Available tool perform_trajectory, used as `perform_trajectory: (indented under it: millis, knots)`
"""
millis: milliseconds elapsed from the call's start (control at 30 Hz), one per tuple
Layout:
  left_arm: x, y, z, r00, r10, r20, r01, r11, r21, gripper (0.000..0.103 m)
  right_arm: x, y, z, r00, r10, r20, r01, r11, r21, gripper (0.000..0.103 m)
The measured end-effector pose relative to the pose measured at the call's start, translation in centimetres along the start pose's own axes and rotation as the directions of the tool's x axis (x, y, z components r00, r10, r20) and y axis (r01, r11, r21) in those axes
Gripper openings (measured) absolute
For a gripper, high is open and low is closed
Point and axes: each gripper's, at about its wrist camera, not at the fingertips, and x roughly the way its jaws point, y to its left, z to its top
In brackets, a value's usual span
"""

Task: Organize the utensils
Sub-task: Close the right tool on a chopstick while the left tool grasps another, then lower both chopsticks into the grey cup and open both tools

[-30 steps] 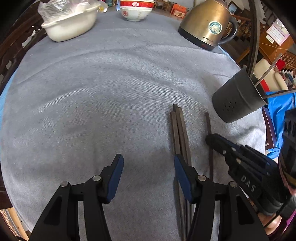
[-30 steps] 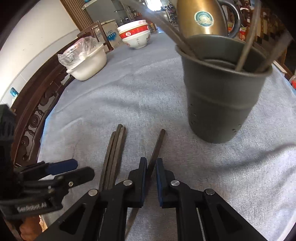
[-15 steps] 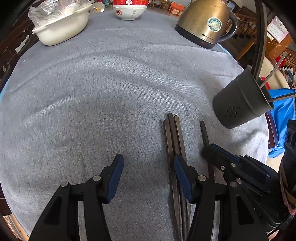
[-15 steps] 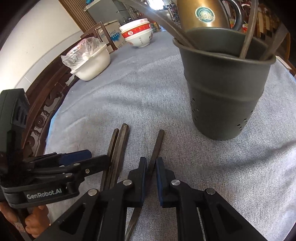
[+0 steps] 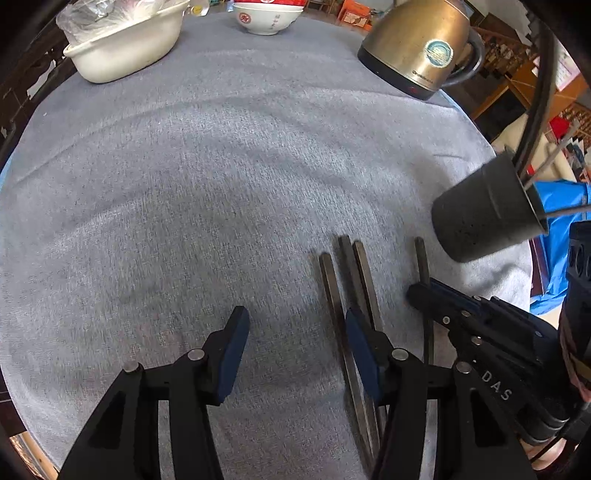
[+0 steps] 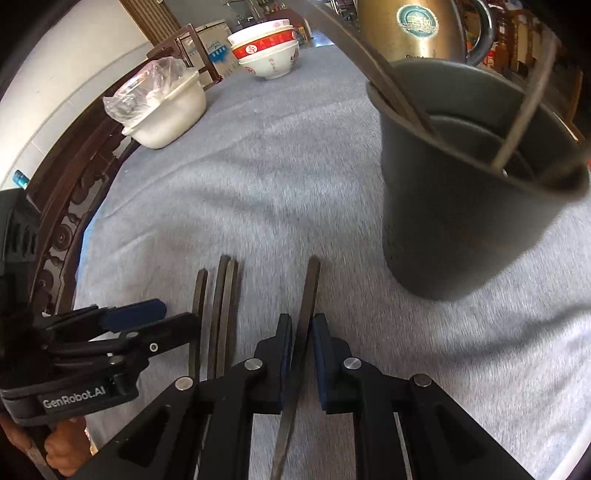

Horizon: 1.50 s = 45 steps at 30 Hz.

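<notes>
Right gripper (image 6: 301, 328): fingers narrow, just eased slightly apart, with one dark chopstick (image 6: 308, 295) running between the pads. It lies flat on the grey cloth (image 5: 184, 184), and a thin gap shows on each side of it, so you appear to straddle it rather than pinch it. You are lined up along its length, which suits a grip near the thick end. Left gripper (image 5: 295, 325): fingers roughly half spread, nothing between the pads but bare cloth. Its right-hand finger hangs over the loose group of three chopsticks (image 5: 343, 280), one of which lies slightly apart from the other two. That spread looks wide enough to take in more than one stick. The two grippers sit close side by side, so mind that they do not knock together. Your left hand (image 6: 62, 450) shows only as fingertips under its gripper's handle. Dark cup (image 6: 461, 221): stands upright just beyond the single chopstick, on its right. It already holds several long utensils (image 6: 399, 85) leaning on its rim, so it is probably where the four loose sticks belong. The task looks partly done. Farther back, well clear of the work: brass-coloured kettle (image 5: 417, 48), stacked red-and-white bowls (image 5: 264, 18), and a white tub (image 5: 122, 48) with crumpled clear plastic in it.
</notes>
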Motion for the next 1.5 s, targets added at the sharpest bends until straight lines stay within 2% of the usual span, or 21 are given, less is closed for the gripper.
perform_trajectory:
  millis: [133, 200, 267, 300, 333, 367, 533, 733, 867, 1067, 1367, 1500]
  knots:
    - [0.5, -0.1, 1.2, 1.000, 0.001, 0.002, -0.001, 1.000, -0.010, 0.055, 0.4, 0.3, 0.5, 1.000, -0.011, 0.003, 0.011, 1.000, -0.028, 0.015]
    - [0.7, -0.6, 1.6, 1.000, 0.023, 0.011, -0.023, 1.000, 0.008, 0.050, 0.5, 0.5, 0.8, 1.000, -0.016, -0.002, 0.016, 0.999, -0.044, 0.013]
    - [0.9, -0.9, 1.8, 0.999, 0.034, 0.016, -0.034, 0.999, 0.017, 0.031, 0.6, 0.5, 0.9, 1.000, -0.008, -0.002, 0.008, 0.999, -0.046, 0.010]
    - [1.0, -1.0, 1.9, 0.999, 0.029, 0.018, -0.030, 0.999, 0.019, 0.026, 0.5, 0.3, 0.9, 1.000, -0.004, 0.002, 0.004, 0.999, -0.041, 0.008]
    - [1.1, -0.9, 1.8, 0.999, 0.024, 0.021, -0.024, 1.000, 0.020, 0.015, 0.4, 0.3, 0.8, 1.000, 0.003, 0.006, -0.003, 0.999, -0.038, 0.008]
    - [1.2, -0.8, 1.9, 1.000, 0.021, 0.020, -0.021, 1.000, 0.020, 0.013, 0.1, 0.1, 0.7, 1.000, 0.018, 0.015, -0.017, 0.999, -0.035, 0.008]
    - [0.1, 0.1, 0.9, 0.999, -0.019, 0.034, 0.019, 1.000, 0.001, 0.006, -3.0, 0.4, 0.2, 0.993, 0.058, 0.099, -0.052, 0.997, -0.060, 0.007]
    - [-5.4, 0.3, -0.5, 0.989, -0.024, 0.148, 0.022, 1.000, 0.017, 0.006, -8.5, 1.1, -0.4, 0.967, 0.101, 0.234, -0.080, 0.992, -0.099, 0.007]
    - [-9.9, -1.2, -1.2, 0.969, -0.024, 0.245, 0.012, 0.999, 0.048, 0.006, -12.4, 1.2, -1.0, 0.930, 0.151, 0.336, -0.121, 0.987, -0.109, 0.007]
    - [-16.8, -3.6, -2.4, 0.923, -0.046, 0.381, 0.006, 0.994, 0.105, 0.006, -18.1, 1.3, -2.3, 0.864, 0.180, 0.470, -0.132, 0.982, -0.132, 0.007]
    - [-22.7, -8.0, -3.4, 0.852, -0.088, 0.516, 0.001, 0.986, 0.168, 0.006, -24.3, 0.2, -3.5, 0.769, 0.156, 0.620, -0.107, 0.987, -0.116, 0.007]
    - [-23.8, -9.4, -3.2, 0.836, -0.099, 0.540, 0.004, 0.985, 0.175, 0.006, -25.8, -0.3, -3.5, 0.738, 0.152, 0.657, -0.114, 0.988, -0.100, 0.007]
